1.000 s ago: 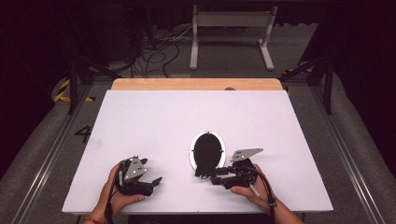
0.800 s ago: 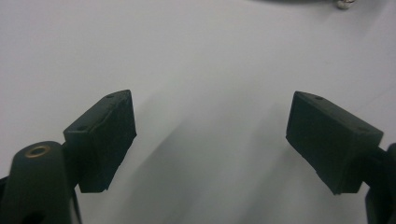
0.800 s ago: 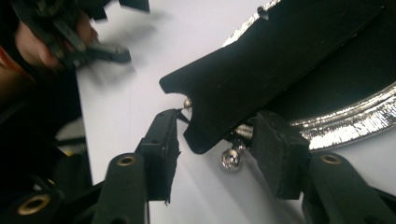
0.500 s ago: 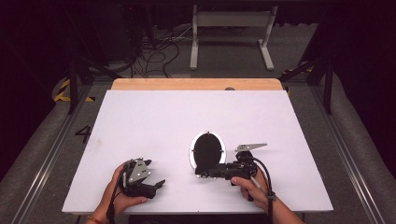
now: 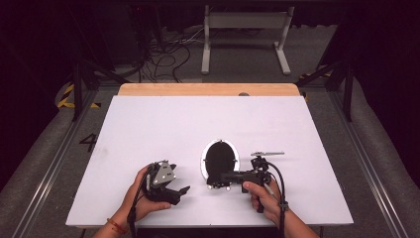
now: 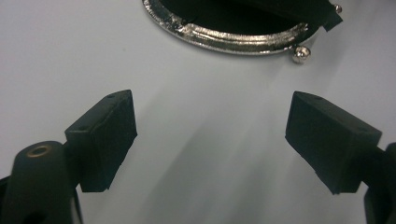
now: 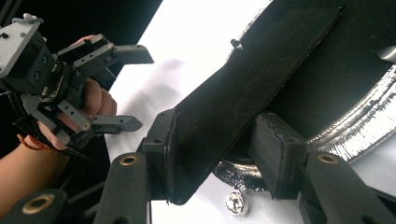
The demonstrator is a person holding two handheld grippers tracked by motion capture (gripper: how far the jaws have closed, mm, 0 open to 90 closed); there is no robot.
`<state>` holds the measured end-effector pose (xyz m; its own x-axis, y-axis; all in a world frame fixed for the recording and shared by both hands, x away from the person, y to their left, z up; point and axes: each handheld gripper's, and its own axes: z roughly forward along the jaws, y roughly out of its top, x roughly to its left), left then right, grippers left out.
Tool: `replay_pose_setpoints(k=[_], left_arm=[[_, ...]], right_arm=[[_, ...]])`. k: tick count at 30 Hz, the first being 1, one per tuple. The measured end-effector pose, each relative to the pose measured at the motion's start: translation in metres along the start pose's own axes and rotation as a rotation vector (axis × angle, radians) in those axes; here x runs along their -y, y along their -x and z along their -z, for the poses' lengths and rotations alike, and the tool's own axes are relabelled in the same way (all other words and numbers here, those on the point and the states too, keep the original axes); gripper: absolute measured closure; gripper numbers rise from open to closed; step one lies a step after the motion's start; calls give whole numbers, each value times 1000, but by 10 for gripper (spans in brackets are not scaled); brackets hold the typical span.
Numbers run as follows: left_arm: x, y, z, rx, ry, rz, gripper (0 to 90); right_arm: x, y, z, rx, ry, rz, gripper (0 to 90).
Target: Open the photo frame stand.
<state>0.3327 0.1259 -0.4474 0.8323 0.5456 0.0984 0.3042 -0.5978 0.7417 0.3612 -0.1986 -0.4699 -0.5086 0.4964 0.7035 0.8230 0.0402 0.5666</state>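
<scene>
I find the right gripper point(image 5: 216, 177), jaws just closing, astride the near edge of the black silver-framed purse point(image 5: 219, 159) lying on the white table point(image 5: 148, 124), left gripper point(image 5: 182, 192) open and empty nearby; next, a firm pinch.

From my seat I can read just 1 mark: a dark numeral 4 point(image 5: 88, 143) painted on the grey floor point(image 5: 44, 163), left of the table point(image 5: 148, 124) edge and well out beyond the left claw point(image 5: 181, 191). Yellow and black hazard stripes point(image 5: 67, 96) lie on the floor farther back on that side; they carry no words.
</scene>
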Motion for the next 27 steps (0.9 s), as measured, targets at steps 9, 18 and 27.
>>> replay_pose_setpoints(k=[9, 18, 27], left_arm=[[-10, -17, -26, 66, -28, 96, 172], [-18, -31, -41, 128, -19, 199, 177], [-26, -31, -57, 215, -46, 209, 196]], right_arm=[[1, 3, 0, -8, 6, 8, 576], [-1, 2, -1, -3, 1, 53, 582], [1, -1, 0, 5, 7, 143, 599]])
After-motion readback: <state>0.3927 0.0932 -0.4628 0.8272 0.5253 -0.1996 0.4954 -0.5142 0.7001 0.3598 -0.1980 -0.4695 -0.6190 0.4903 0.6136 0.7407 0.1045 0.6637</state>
